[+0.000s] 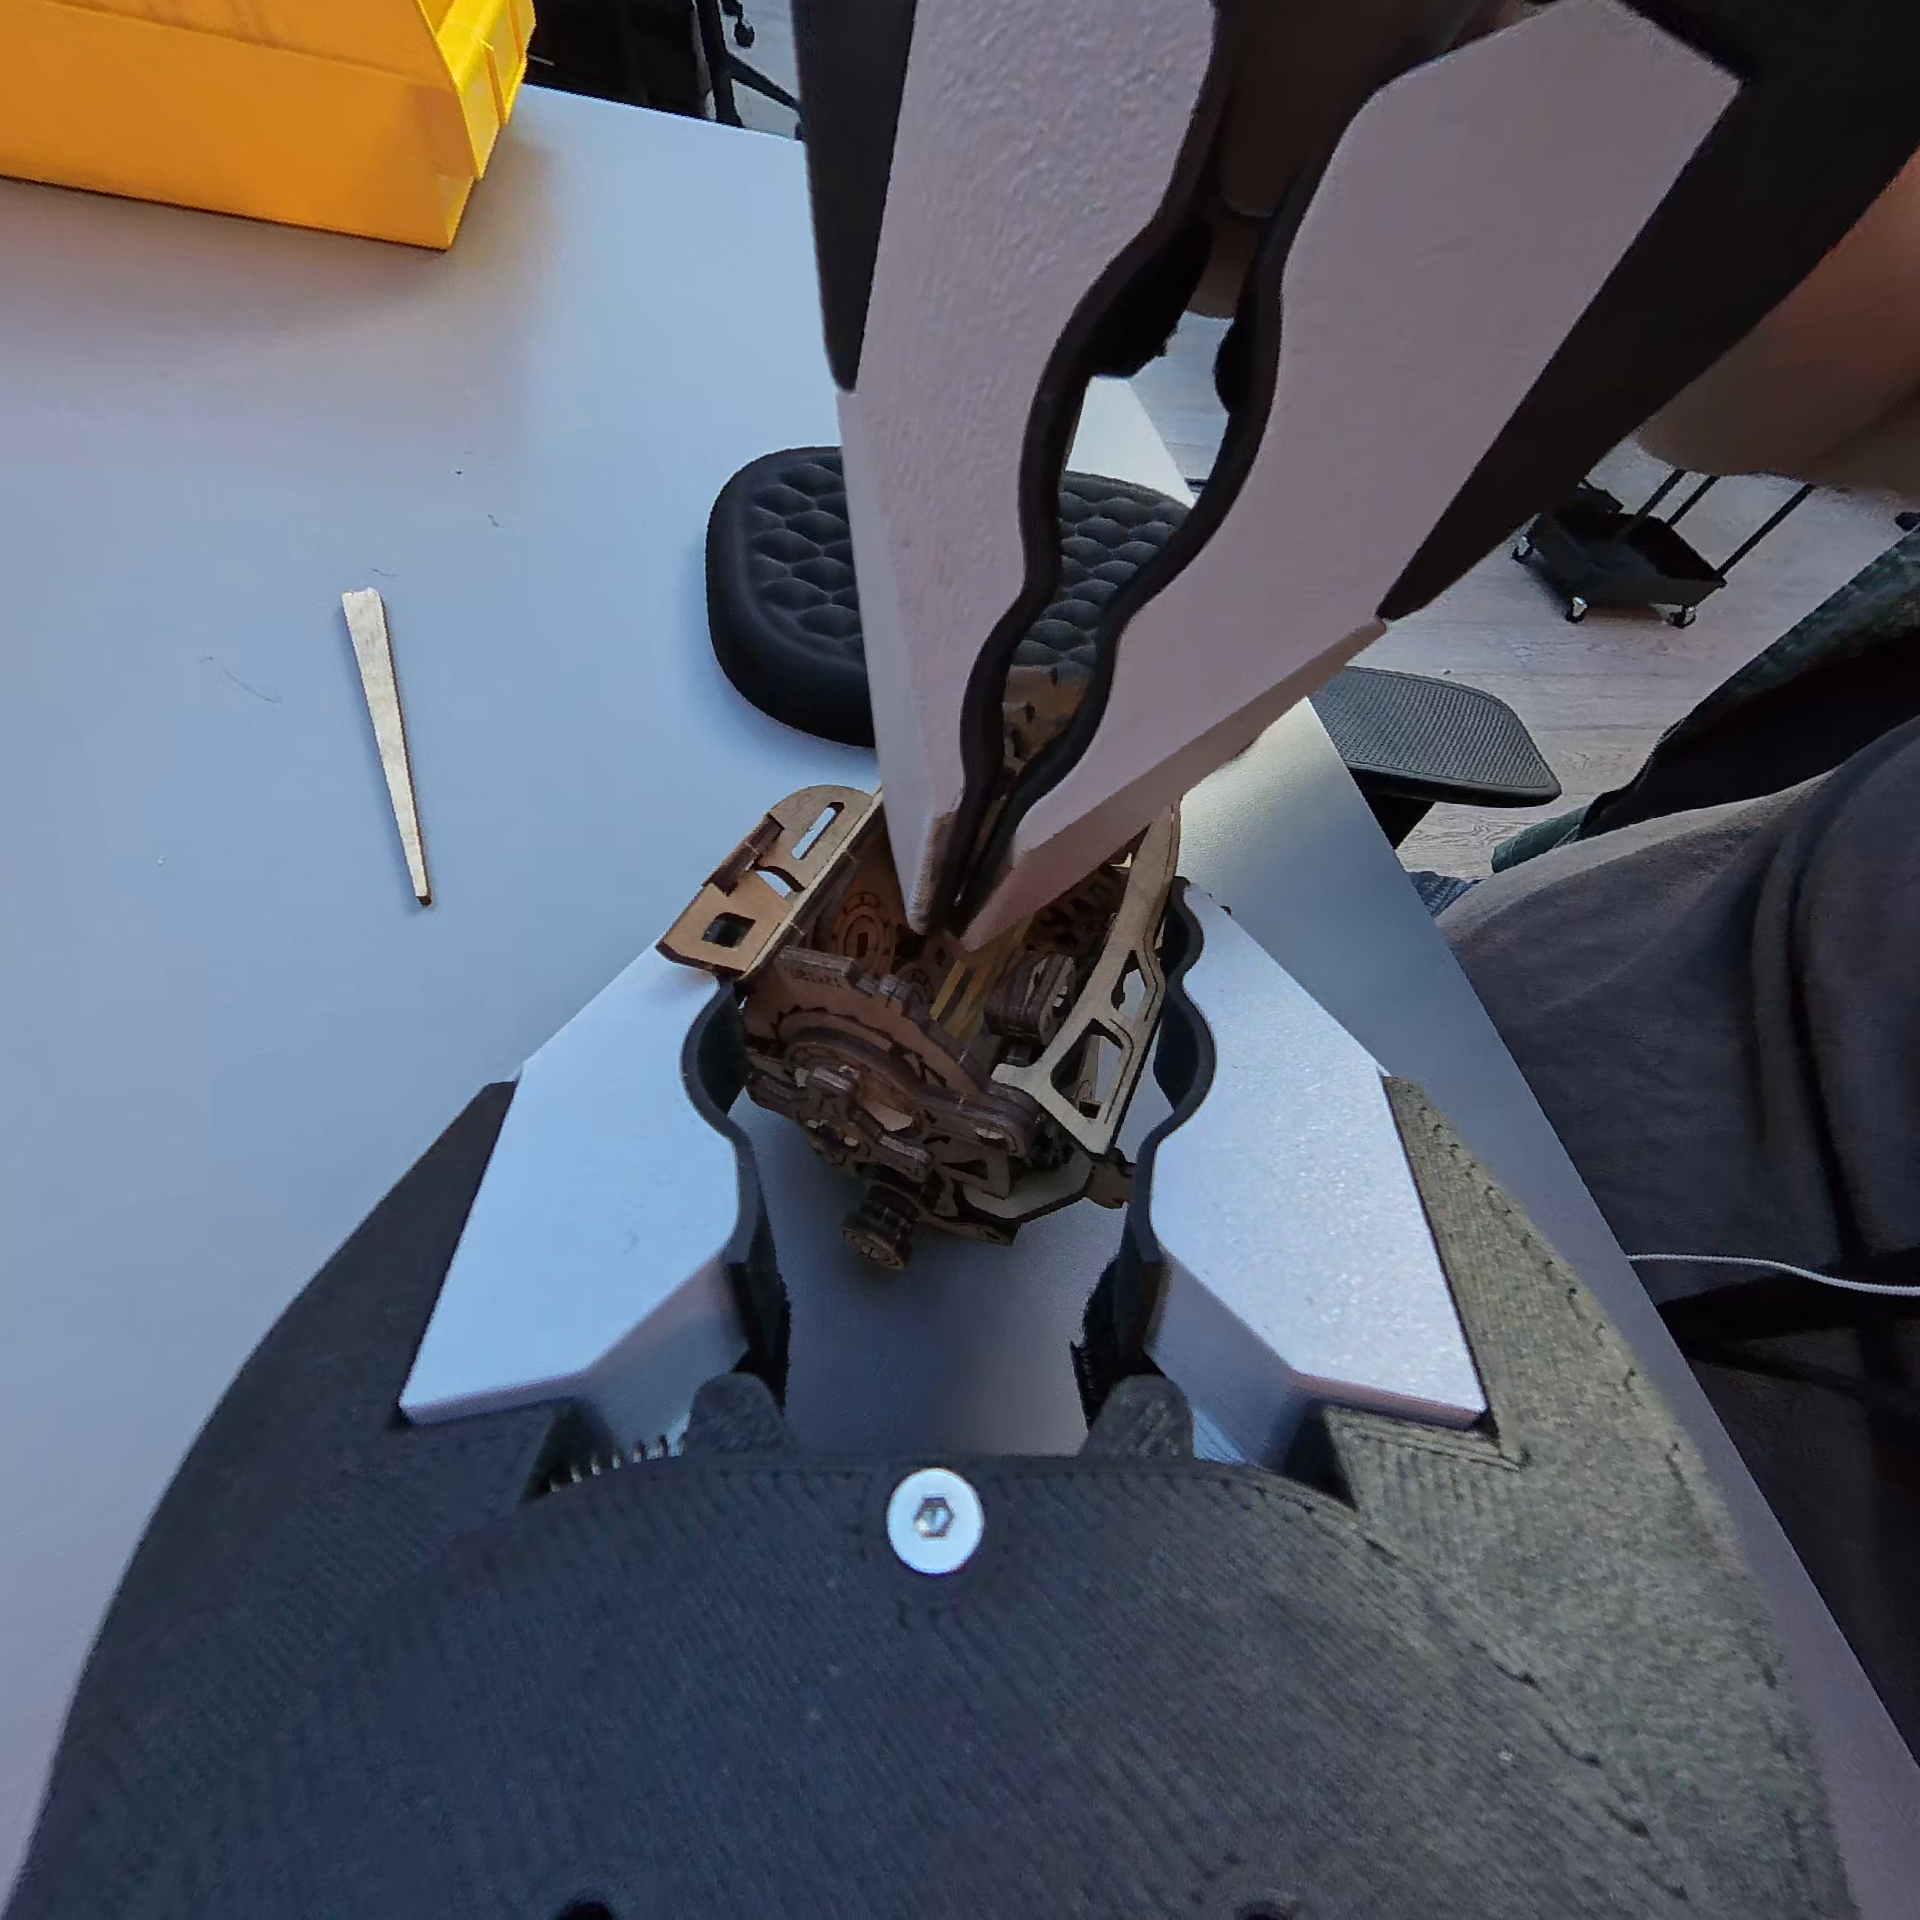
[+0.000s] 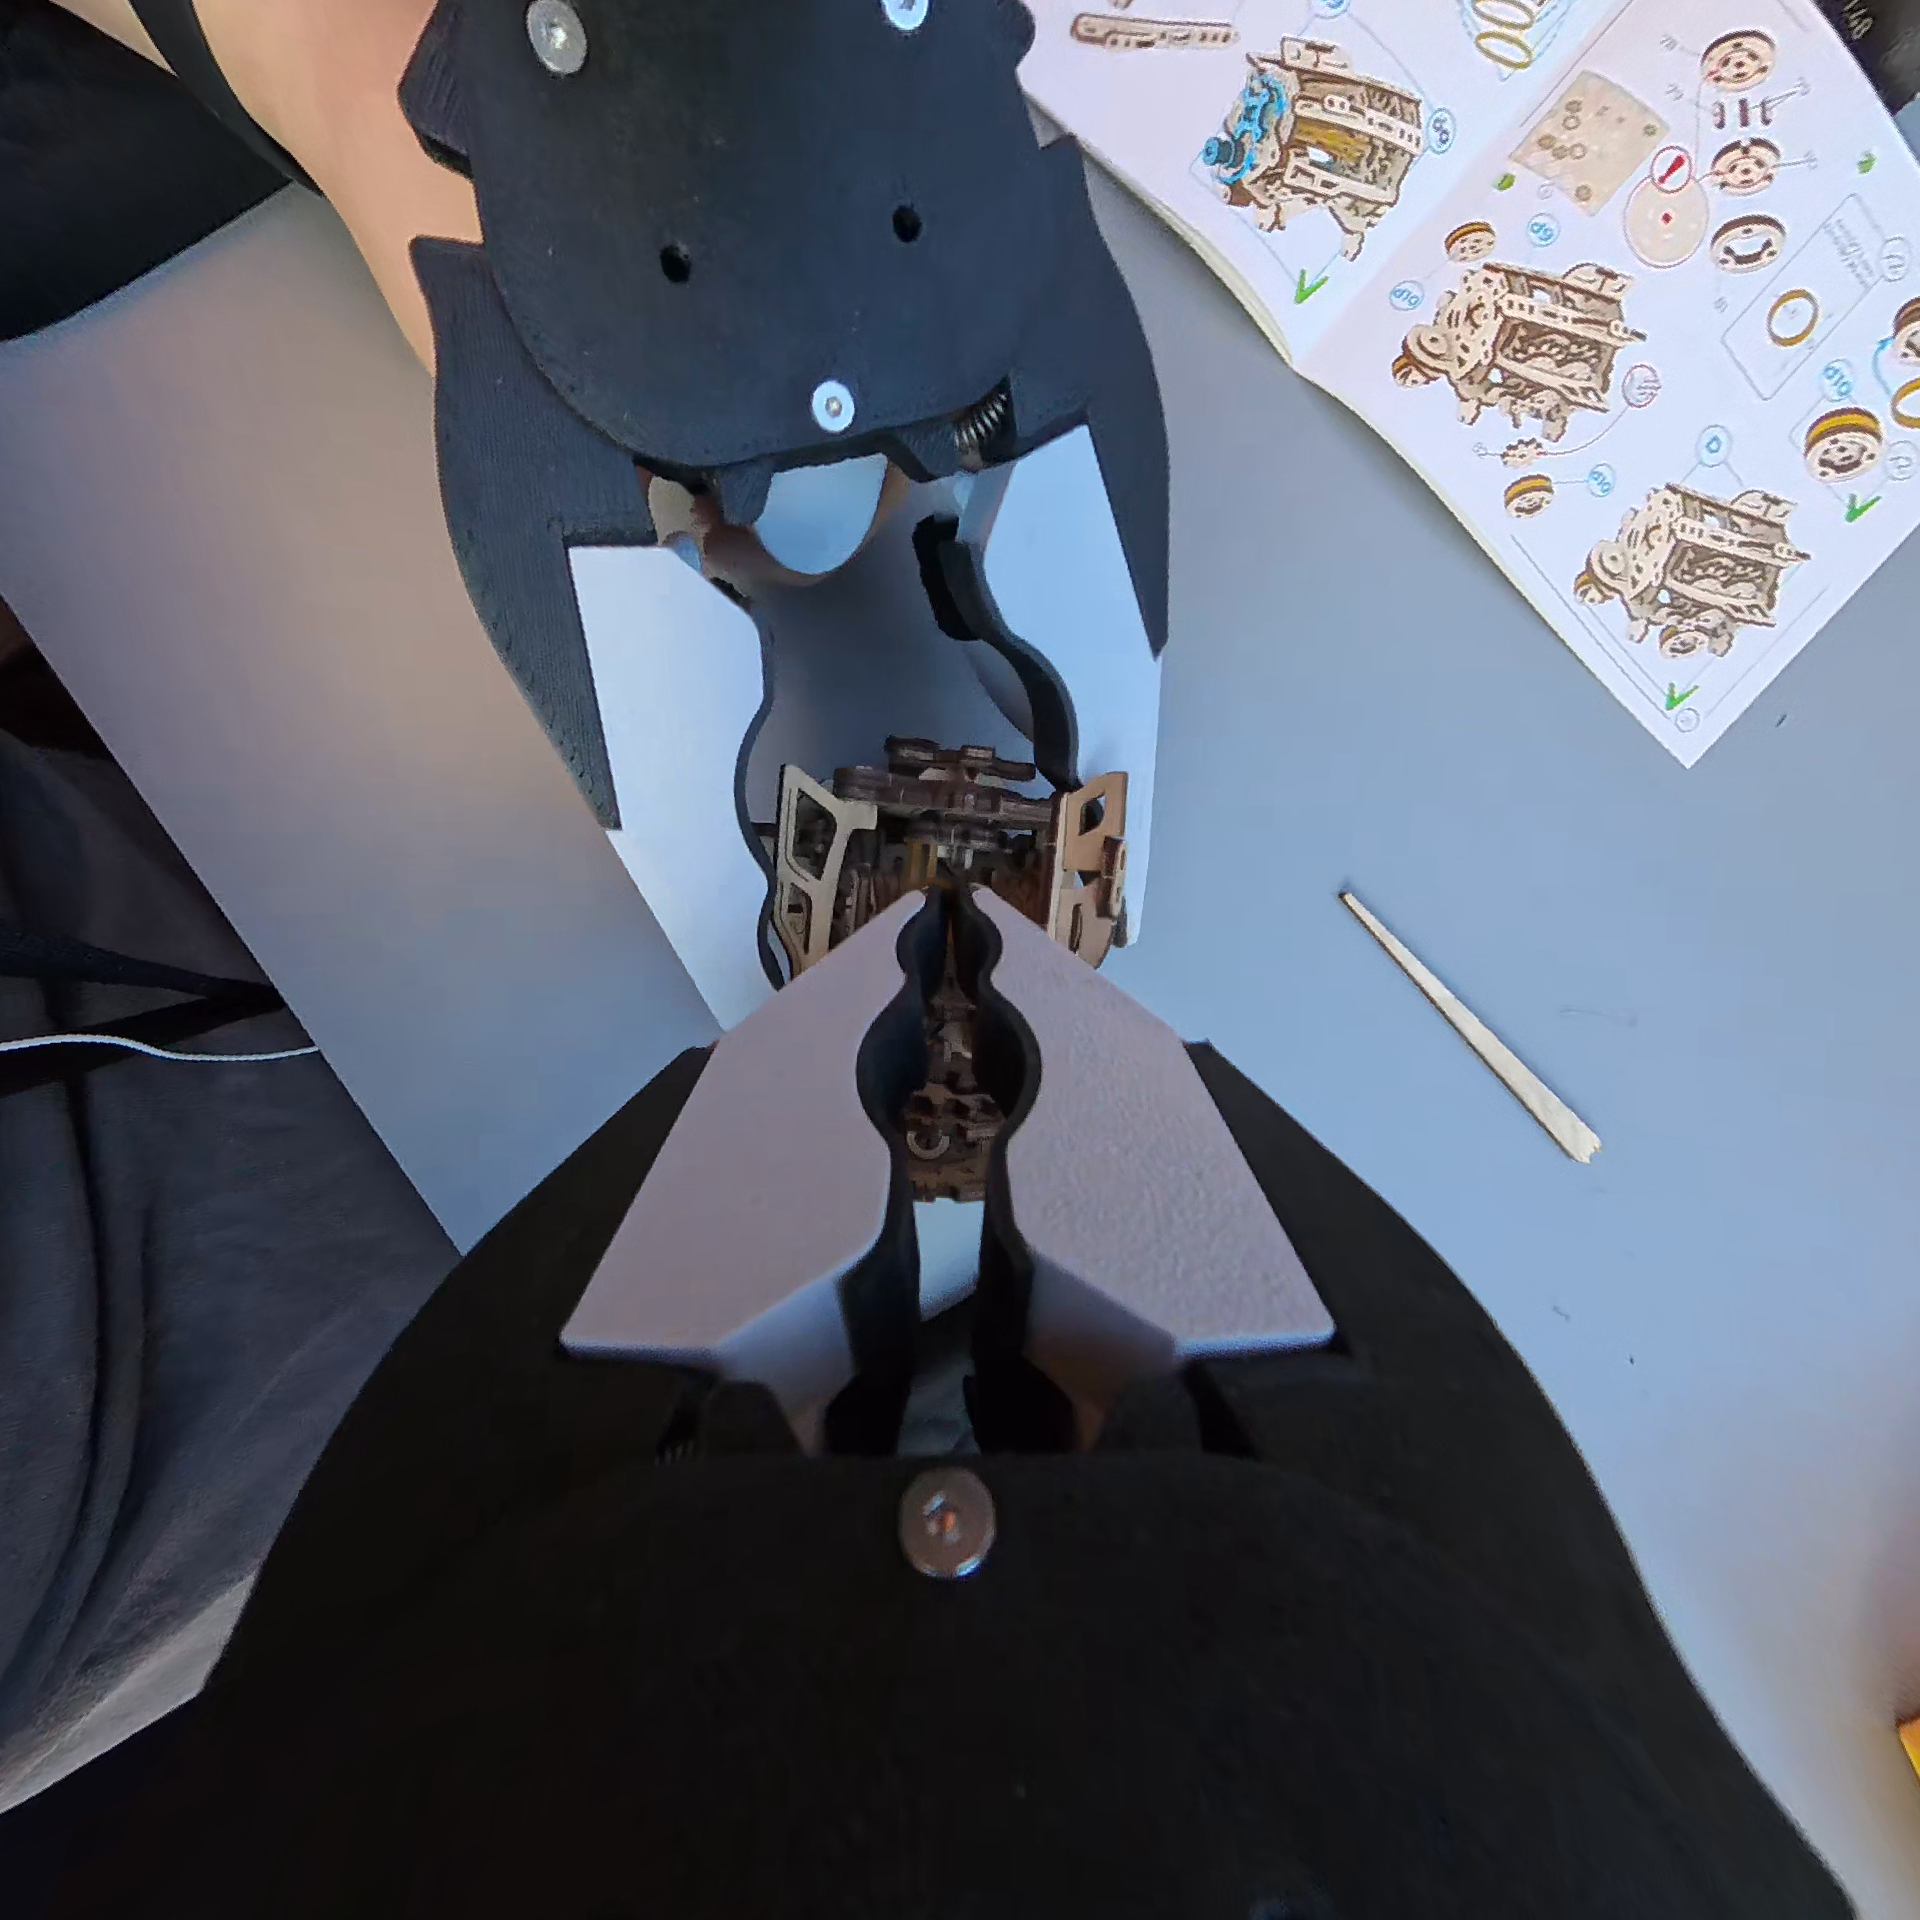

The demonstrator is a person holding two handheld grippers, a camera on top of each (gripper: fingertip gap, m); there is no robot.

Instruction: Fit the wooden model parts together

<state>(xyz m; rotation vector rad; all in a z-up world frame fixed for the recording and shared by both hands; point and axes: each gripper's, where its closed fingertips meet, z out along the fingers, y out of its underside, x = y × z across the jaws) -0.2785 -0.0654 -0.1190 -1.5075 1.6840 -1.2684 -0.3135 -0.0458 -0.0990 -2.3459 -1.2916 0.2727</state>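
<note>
A wooden gear model (image 1: 894,1081) sits between the wide-spread fingers of my left gripper (image 1: 945,1029), and both black pads touch its side plates. The right wrist view shows the same: the model (image 2: 935,800) is clamped in the left gripper (image 2: 940,831) just above the grey table (image 1: 260,468) near its edge. My right gripper (image 2: 948,896) is shut. Its tips (image 1: 951,914) come down from above and poke into the model's open top, next to a yellowish strip inside. I cannot tell whether they pinch anything.
A thin tapered wooden stick (image 1: 387,743) lies on the table left of the model, also in the right wrist view (image 2: 1465,1023). A yellow bin (image 1: 239,104) stands far left. An open instruction booklet (image 2: 1558,312) lies nearby. A black chair (image 1: 790,592) and a person's lap (image 1: 1714,1039) border the table edge. The grippers are tip to tip, or close to it. Between my left fingertips and the thin tapered wooden stick (image 1: 387,743) there is roughly 11 cm. It turns up in the right wrist view (image 2: 1461,1011) as well.
</note>
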